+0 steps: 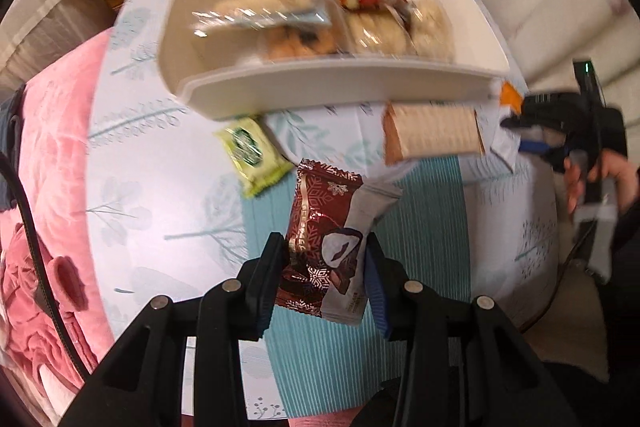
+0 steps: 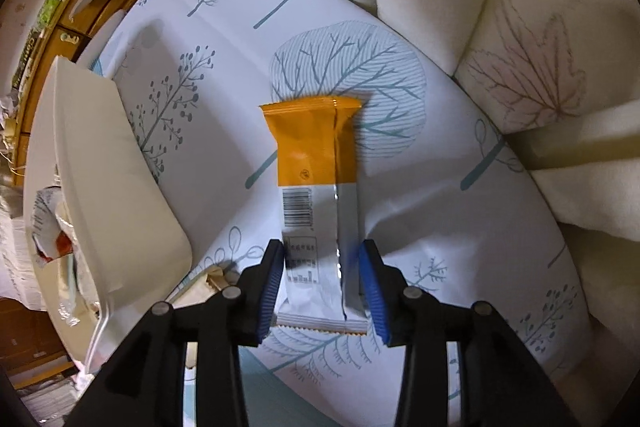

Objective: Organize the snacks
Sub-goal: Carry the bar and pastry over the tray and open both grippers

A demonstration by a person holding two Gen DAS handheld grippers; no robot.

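Cream-white plastic forms the bin where we are gathering the snacks, and it already holds a heap of wrapped ones: clear-wrapped pastries and a red-and-white packet, too blurred and overlapped for us to count surely, though we make out at least four. It sits on a tree-printed cloth spread over what we take for a desk.

In our left gripper we hold a dark red snowflake-printed packet, clamped by its lower part between the pads and clear of the cloth, below the bin's near wall. Our right gripper straddles the white end of an orange and white packet that lies flat on the cloth just right of the bin; its pads stand a little off the wrapper on both sides, so we judge it not gripped at this moment.

Outside the bin we count four snacks: one dark red packet in hand, one orange and white packet on the cloth, one green packet partly tucked under the bin's front edge, and one tan wafer pack just in front of the bin. We judge the task past halfway, with those four left to go in. One bin, two grippers.
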